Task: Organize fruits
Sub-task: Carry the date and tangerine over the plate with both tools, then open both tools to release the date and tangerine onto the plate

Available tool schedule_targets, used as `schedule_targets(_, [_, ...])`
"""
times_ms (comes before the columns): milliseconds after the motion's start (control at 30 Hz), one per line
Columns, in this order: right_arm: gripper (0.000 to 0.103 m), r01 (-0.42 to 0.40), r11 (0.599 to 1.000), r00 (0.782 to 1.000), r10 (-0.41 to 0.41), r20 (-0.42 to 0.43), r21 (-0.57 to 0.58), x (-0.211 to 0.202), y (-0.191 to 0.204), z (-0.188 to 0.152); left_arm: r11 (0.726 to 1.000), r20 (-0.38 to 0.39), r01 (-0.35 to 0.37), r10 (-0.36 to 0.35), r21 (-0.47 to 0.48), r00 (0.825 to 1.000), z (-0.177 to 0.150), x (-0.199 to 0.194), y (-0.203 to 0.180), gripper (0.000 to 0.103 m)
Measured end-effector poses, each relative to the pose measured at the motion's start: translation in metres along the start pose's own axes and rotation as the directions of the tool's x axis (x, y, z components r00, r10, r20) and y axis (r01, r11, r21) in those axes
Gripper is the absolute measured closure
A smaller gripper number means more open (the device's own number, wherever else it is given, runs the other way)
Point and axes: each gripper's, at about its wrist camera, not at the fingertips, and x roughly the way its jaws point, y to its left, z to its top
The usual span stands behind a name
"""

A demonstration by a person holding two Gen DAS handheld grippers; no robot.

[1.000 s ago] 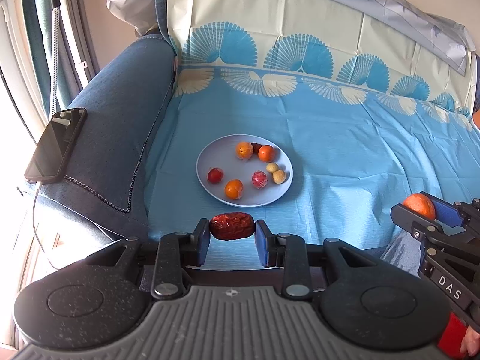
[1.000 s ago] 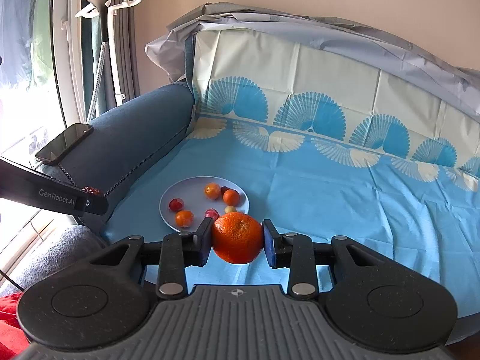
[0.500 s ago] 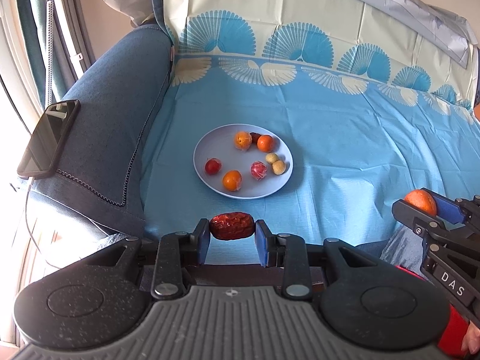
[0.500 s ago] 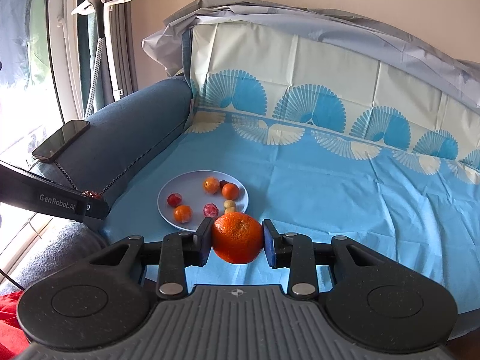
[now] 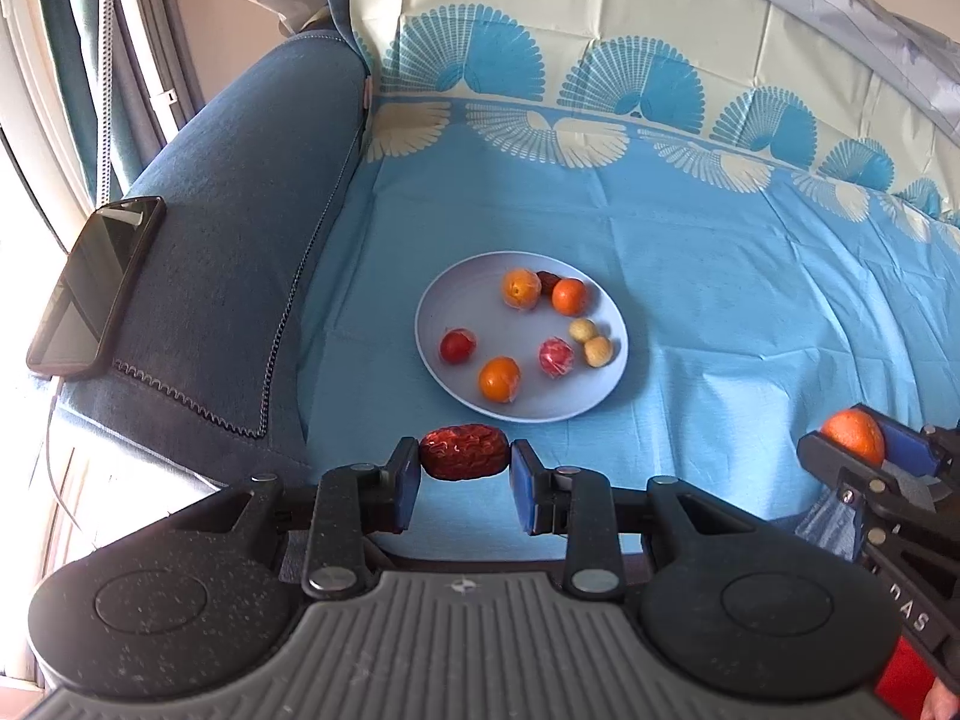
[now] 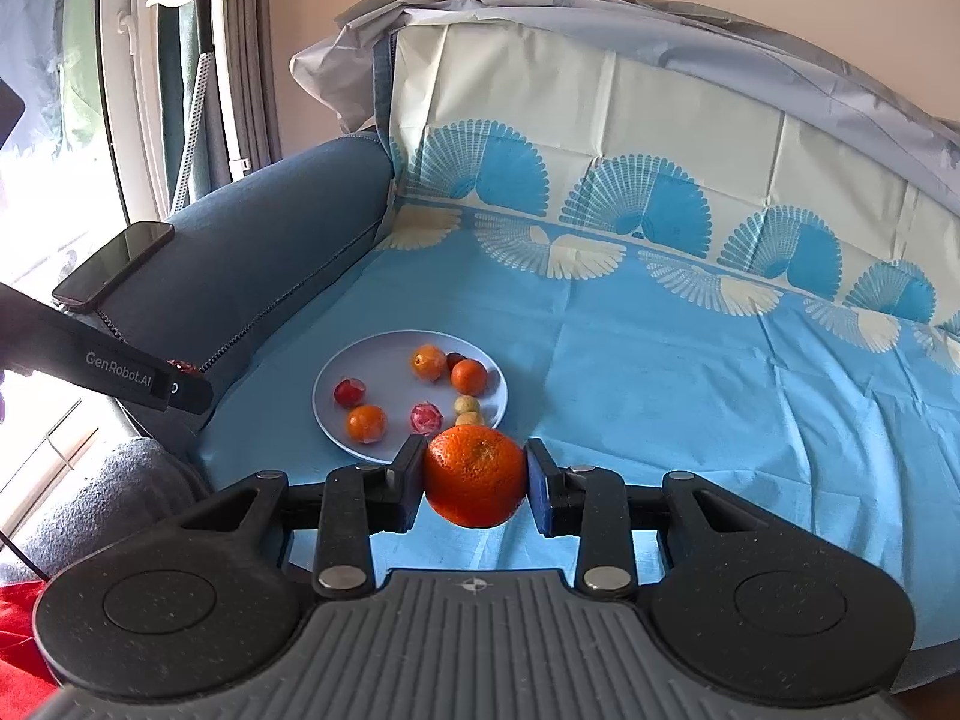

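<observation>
On a sofa seat draped with a blue fan-patterned cloth [image 5: 720, 300] sits a pale round plate [image 5: 438, 324] holding several small fruits, orange, red and yellowish. Near its front edge, the left claw [image 5: 464, 468] is clamped on a wrinkled red date [image 5: 463, 452], held in the air end to end. To the right, the right claw [image 6: 474, 474] is clamped on a round orange [image 6: 474, 476], also held above the cloth, just short of the plate. A dark phone [image 5: 96, 288] lies on the sofa's blue armrest [image 5: 240, 228] at left.
</observation>
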Motion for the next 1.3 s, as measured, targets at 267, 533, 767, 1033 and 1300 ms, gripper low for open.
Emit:
schedule_targets(267, [0.067, -0.039, 0.999, 0.999, 0.039, -0.033, -0.005, 0.047, 0.007, 0.018, 1.0, -0.032, -0.01, 0.01, 0.0, 0.999, 0.031, 0.037, 0.004, 0.068])
schedule_targets(533, [0.067, -0.068, 0.997, 0.995, 0.066, -0.074, -0.021, 0.109, 0.011, 0.036, 1.0, -0.082, -0.013, 0.015, 0.02, 0.996, 0.06, 0.092, 0.0, 0.068])
schedule_targets(767, [0.067, -0.078, 0.997, 0.989, 0.075, -0.13, -0.02, 0.167, 0.007, 0.039, 0.999, -0.125, -0.015, 0.018, 0.03, 0.992, 0.081, 0.149, -0.003, 0.068])
schedule_targets(1033, [0.066, -0.105, 0.992, 0.98, 0.092, -0.177, -0.065, 0.217, 0.005, 0.035, 0.999, -0.159, -0.021, 0.029, 0.05, 0.987, 0.096, 0.201, -0.006, 0.068])
schedule_targets(1300, [0.042, -0.122, 0.985, 0.98, 0.099, -0.175, -0.124, 0.247, 0.01, 0.036, 0.997, -0.134, -0.05, 0.058, 0.066, 0.989, 0.1, 0.22, -0.001, 0.003])
